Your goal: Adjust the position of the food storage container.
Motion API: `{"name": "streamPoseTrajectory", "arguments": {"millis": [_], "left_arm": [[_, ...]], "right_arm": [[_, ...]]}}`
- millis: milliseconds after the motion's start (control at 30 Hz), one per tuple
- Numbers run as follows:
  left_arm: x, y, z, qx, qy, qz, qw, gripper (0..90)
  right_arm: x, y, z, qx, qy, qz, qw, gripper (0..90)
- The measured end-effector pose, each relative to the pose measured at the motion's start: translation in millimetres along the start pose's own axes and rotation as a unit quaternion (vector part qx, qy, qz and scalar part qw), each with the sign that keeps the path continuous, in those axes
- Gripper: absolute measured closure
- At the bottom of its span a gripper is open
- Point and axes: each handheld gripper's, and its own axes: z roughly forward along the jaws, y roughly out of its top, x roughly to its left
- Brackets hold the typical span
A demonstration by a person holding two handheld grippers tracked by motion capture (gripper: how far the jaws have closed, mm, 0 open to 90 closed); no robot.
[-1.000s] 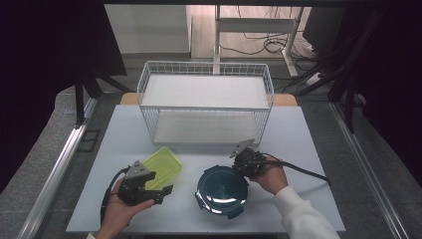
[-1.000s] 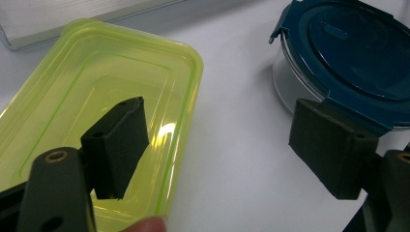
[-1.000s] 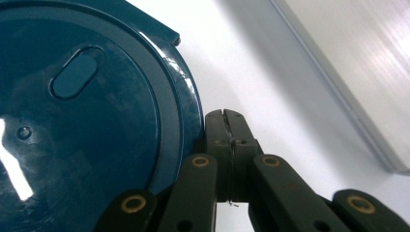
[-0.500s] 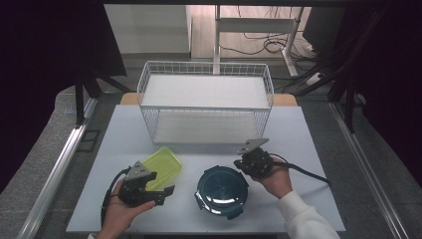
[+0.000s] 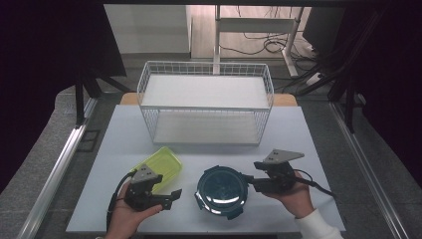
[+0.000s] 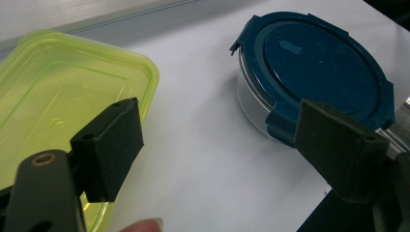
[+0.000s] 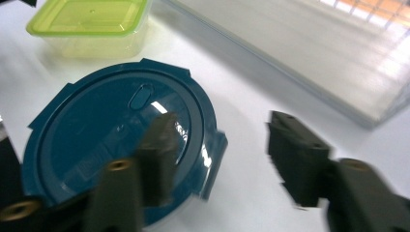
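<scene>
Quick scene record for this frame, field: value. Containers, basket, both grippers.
round container: blue lid on, clear body, front centre of table
green container: lidded, rectangular, left of the round one, apart from it
basket: white wire, behind both containers, nothing visible inside
left gripper: open, holds nothing, between the two containers
right gripper: jaws have just been opening, at the round container's right edge, not gripping it

right claw (image 7: 217, 159) blurred, green box (image 6: 58, 106) cropped
</scene>
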Motion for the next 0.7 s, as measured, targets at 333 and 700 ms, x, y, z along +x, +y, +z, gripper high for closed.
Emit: {"name": "streamPoseTrajectory", "arguments": {"millis": [333,700], "left_arm": [[-13.3,0.1,3.8,-0.012,0.000,-0.014,0.9998,15.2],[-20.5,0.2,4.3,-0.017,-0.007,-0.012,0.9998,14.8]], "right_arm": [[-6.6,-22.4,-10.9,0.001,0.050,0.060,0.9970,19.4],[-7.3,-21.5,-10.2,0.006,0.055,0.064,0.9964,18.8]]}}
